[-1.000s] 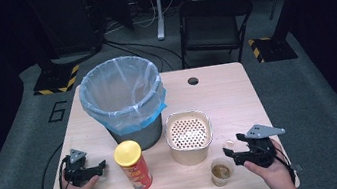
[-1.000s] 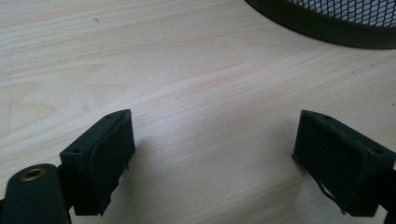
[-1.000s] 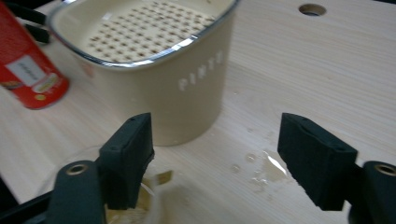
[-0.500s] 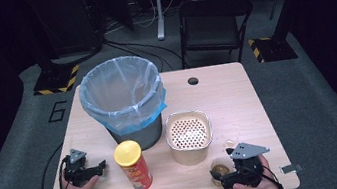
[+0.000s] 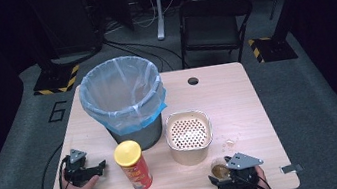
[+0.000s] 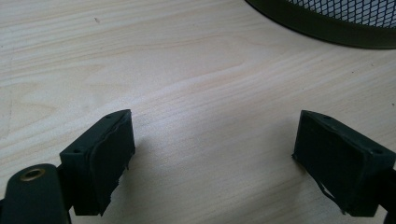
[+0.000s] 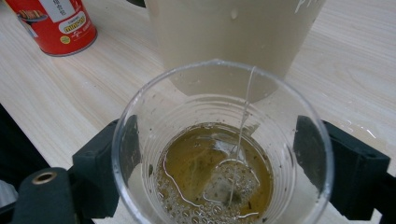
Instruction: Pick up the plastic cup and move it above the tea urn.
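Note:
A clear plastic cup (image 5: 218,169) (image 7: 219,186) of brown tea with a tea bag in it stands near the table's front edge. My right gripper (image 5: 218,175) (image 7: 215,156) has come round it. Its jaws have just been closing, and a black pad now lies against the cup's wall on each side. My left gripper (image 5: 99,166) (image 6: 215,154) rests open on the bare wood at the front left, nothing between its pads (image 6: 105,158).
A red chips can (image 5: 134,165) (image 7: 53,23) stands between the two hands. A beige tub with a perforated insert (image 5: 188,134) (image 7: 233,32) sits right behind the cup. A mesh bin with a blue liner (image 5: 123,96) (image 6: 336,18) is at the back left. Spilled drops (image 5: 228,142) lie beside the tub.
My right hand has moved left and down from beside the cup, and its jaws now enclose the cup. The left hand has stayed still.

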